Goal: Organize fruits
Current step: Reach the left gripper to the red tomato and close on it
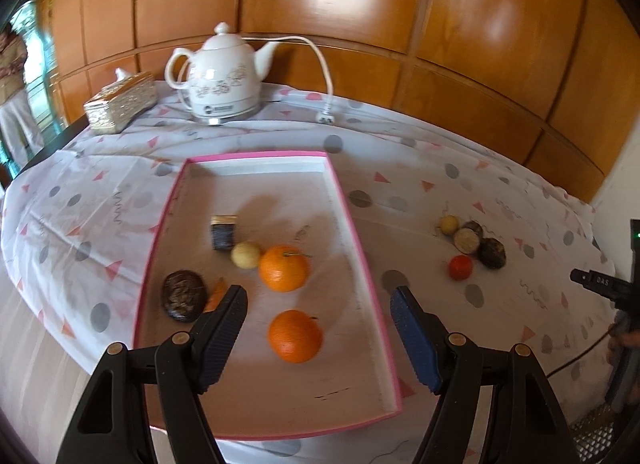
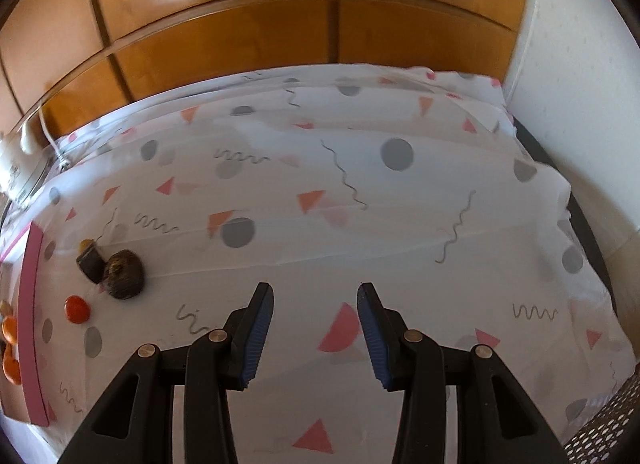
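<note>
A pink-rimmed tray (image 1: 352,220) lies on the patterned cloth. In it are two oranges (image 1: 295,336) (image 1: 284,268), a pale round fruit (image 1: 245,255), a dark brown fruit (image 1: 184,295), an orange slice (image 1: 216,294) and a small dark block (image 1: 223,232). My left gripper (image 1: 320,304) is open above the near orange, empty. Right of the tray lie a small red fruit (image 1: 461,267) (image 2: 77,309), a dark fruit (image 1: 492,253) (image 2: 124,274), a cut piece (image 1: 466,241) and a yellow fruit (image 1: 449,224). My right gripper (image 2: 316,304) is open and empty over bare cloth, right of these fruits.
A white kettle (image 1: 222,78) with its cord and plug (image 1: 326,117) stands at the back, a gold tissue box (image 1: 120,106) to its left. Wood panelling runs behind the table. The tray's pink wall (image 2: 32,324) shows at the left of the right wrist view.
</note>
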{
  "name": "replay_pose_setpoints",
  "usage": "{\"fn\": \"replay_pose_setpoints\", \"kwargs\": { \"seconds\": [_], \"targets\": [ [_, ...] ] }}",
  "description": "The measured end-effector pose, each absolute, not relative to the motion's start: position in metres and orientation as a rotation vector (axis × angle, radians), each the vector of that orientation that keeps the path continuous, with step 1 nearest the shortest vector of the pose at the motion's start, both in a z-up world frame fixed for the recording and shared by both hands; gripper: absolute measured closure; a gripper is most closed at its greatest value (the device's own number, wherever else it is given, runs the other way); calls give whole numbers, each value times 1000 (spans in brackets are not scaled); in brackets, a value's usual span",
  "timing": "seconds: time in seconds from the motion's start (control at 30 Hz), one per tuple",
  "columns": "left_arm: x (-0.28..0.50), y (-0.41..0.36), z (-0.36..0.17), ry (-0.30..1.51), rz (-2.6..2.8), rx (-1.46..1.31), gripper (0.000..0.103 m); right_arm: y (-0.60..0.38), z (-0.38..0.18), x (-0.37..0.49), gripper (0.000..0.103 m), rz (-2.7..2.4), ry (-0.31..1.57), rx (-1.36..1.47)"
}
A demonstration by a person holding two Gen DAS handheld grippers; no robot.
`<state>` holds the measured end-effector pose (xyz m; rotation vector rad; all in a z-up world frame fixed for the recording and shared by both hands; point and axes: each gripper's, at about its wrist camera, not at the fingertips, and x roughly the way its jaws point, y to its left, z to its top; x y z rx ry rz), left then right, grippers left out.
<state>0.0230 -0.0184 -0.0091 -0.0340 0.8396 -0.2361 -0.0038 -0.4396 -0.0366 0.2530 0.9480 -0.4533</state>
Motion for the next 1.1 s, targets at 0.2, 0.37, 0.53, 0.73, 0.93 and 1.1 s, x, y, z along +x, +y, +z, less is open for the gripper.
{"fn": "replay_pose_setpoints", "kwargs": {
  "seconds": [0.2, 0.37, 0.53, 0.73, 0.93, 1.1],
  "targets": [
    [30, -44, -7, 850, -307, 8, 29, -451, -44, -6, 59, -475, 958, 306],
    [40, -70, -6, 863, -377, 35, 29, -456, -49, -7, 59, -472, 969, 341],
    [49, -96, -9, 880, -444, 61, 30, -457, -52, -8, 59, -470, 971, 356],
    [60, -128, -19, 910, -513, 97, 39, -463, -54, -10, 59, -490, 970, 383],
    [75, -156, -35, 951, -539, 107, 42, -470, -53, -16, 59, -525, 950, 407],
    [84, -172, -48, 974, -528, 109, 42, -487, -54, -28, 59, -615, 916, 477]
  ]
}}
